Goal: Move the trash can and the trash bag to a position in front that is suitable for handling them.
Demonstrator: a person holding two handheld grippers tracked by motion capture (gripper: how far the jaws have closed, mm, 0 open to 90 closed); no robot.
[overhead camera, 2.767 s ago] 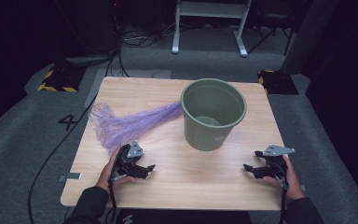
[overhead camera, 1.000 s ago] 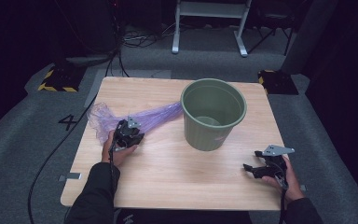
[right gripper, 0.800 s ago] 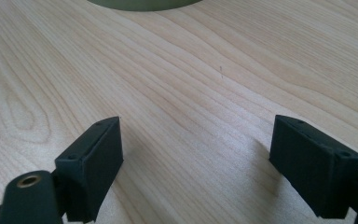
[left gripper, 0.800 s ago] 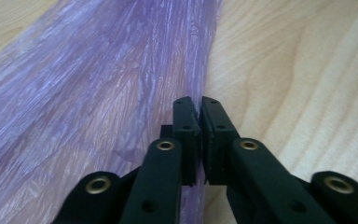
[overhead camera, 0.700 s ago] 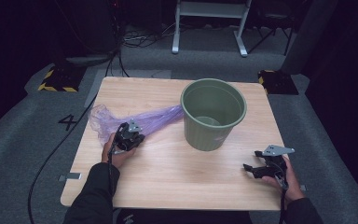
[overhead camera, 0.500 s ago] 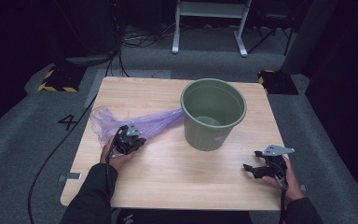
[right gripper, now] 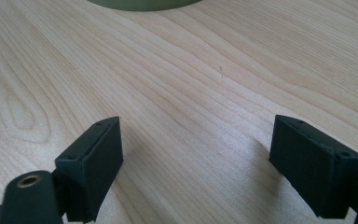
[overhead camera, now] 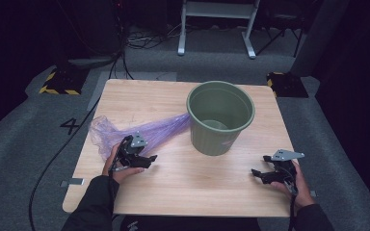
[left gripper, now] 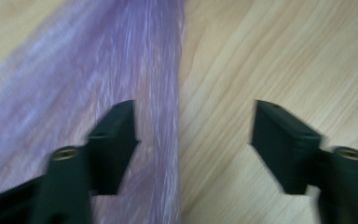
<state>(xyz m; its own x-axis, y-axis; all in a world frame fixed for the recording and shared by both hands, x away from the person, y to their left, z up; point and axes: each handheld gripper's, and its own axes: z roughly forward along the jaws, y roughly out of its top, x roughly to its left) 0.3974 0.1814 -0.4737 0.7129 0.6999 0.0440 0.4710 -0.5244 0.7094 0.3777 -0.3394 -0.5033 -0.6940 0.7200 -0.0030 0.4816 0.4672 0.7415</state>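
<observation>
On the dark floor at the far left of the high view, a painted number 4 [overhead camera: 71, 126] is showing beside the wooden table [overhead camera: 173, 96]; it is the only writing I can read, and the bin's wall carries a pale patch too blurred to make out.

A thin purple plastic bag [overhead camera: 125, 131] is lying flat across the left half of the table, its narrow end reaching right until it is touching the bin. The left gripper [overhead camera: 137, 159] is hovering over the bag's near edge, jaws spread wide, one jaw above the plastic and the other above bare wood in the left gripper view, probably lining up to pinch that edge.

The green plastic bin [overhead camera: 220, 118] is standing upright at centre, mouth open, likely waiting for the bag as a liner.

At lower right, the right gripper [overhead camera: 266, 176] is resting low over bare wood, jaws likewise spread and holding nothing, seemingly just parked.
</observation>
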